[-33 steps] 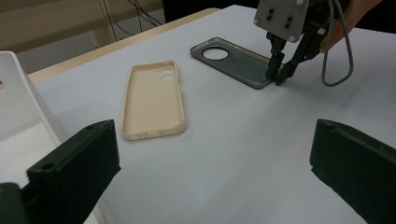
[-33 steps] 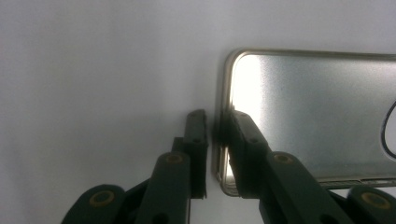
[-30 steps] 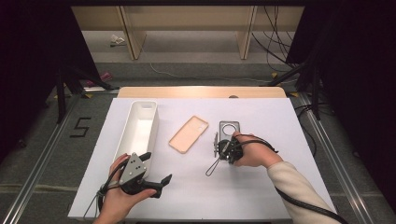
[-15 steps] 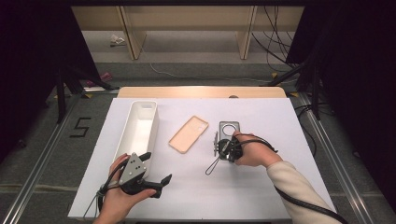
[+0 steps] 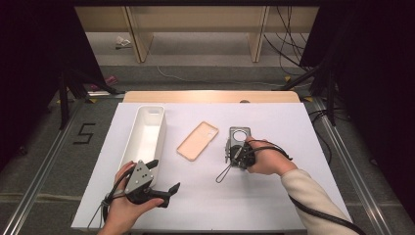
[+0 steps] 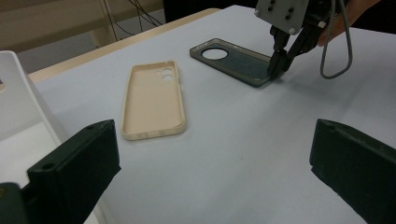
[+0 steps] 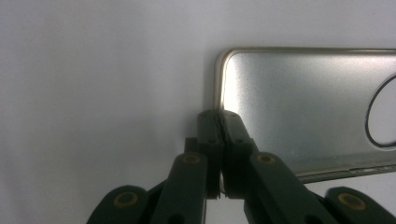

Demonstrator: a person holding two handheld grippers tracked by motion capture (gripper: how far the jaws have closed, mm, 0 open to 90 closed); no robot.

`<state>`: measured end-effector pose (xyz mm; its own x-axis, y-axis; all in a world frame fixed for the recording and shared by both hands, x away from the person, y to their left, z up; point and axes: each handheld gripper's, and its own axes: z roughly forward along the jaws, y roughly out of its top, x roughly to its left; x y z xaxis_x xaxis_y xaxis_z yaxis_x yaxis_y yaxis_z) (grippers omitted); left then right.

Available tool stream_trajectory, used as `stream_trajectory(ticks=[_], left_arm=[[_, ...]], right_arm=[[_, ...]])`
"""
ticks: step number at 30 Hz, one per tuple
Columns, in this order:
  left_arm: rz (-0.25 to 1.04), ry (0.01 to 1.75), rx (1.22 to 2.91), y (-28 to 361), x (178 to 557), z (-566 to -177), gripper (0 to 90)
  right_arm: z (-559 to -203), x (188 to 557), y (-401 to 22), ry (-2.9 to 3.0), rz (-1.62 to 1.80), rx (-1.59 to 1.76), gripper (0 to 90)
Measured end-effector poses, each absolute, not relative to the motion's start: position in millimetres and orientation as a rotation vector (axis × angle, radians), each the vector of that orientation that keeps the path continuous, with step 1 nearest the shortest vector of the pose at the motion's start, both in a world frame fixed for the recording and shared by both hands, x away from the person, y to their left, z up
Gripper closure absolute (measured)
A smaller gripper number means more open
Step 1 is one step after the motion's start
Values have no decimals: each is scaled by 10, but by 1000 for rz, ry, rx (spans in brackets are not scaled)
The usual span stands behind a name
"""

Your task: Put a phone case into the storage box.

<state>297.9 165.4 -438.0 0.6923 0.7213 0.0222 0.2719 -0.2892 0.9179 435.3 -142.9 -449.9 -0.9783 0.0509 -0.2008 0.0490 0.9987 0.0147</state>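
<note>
Right gripper view has the right gripper (image 7: 219, 123) with its jaws pressed together on the short end wall of the dark phone case (image 7: 308, 112), which lies flat on the white table (image 7: 93, 70). The jaws have just been closing, the wall between them. My judgement: the grasp is made, the lift and any placing are left. The beige phone case (image 5: 197, 140) lies untouched between the dark case and the white tray (image 5: 145, 132), which holds nothing that I can see. The left gripper (image 5: 164, 190) rests near the tray, jaws spread, holding nothing. The person's hand hides the dark case's near end in the high view.
</note>
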Motion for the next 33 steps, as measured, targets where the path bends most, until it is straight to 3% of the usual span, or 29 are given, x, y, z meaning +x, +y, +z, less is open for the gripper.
stream_trajectory(ticks=[33], left_arm=[[546,778,1866,1643,2992,-4386,14]], right_arm=[[-4119,4223,-1940,2881,644,288,889]])
